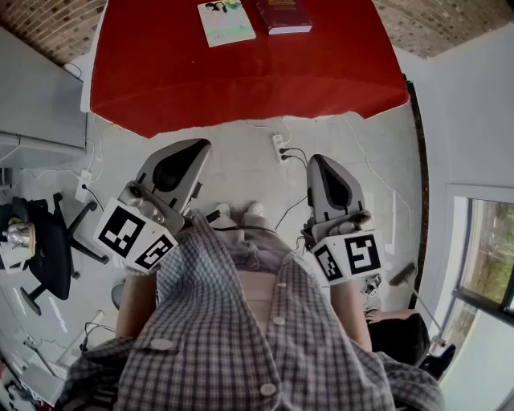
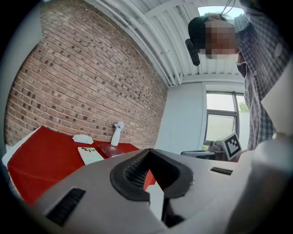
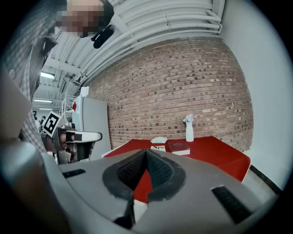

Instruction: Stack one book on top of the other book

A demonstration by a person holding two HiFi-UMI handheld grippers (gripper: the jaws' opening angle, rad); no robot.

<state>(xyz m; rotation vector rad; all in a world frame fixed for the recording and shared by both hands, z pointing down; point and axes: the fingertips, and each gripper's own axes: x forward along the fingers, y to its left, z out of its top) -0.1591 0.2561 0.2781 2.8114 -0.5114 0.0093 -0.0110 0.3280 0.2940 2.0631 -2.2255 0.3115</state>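
Observation:
Two books lie side by side on a table with a red cloth (image 1: 241,72): a pale green and white book (image 1: 226,22) on the left and a dark red book (image 1: 283,15) on the right. They also show far off as the pale book (image 2: 90,155) (image 3: 158,148) and the dark red book (image 2: 110,150) (image 3: 179,146). My left gripper (image 1: 186,152) and right gripper (image 1: 324,172) are held close to the person's body, well short of the table, over the floor. Both are shut with nothing between the jaws.
A white vase (image 3: 189,129) and a white cloth (image 3: 159,140) sit at the table's far side by the brick wall. A power strip (image 1: 279,147) with cables lies on the floor by the table edge. A black office chair (image 1: 50,245) stands at left, a window (image 1: 482,257) at right.

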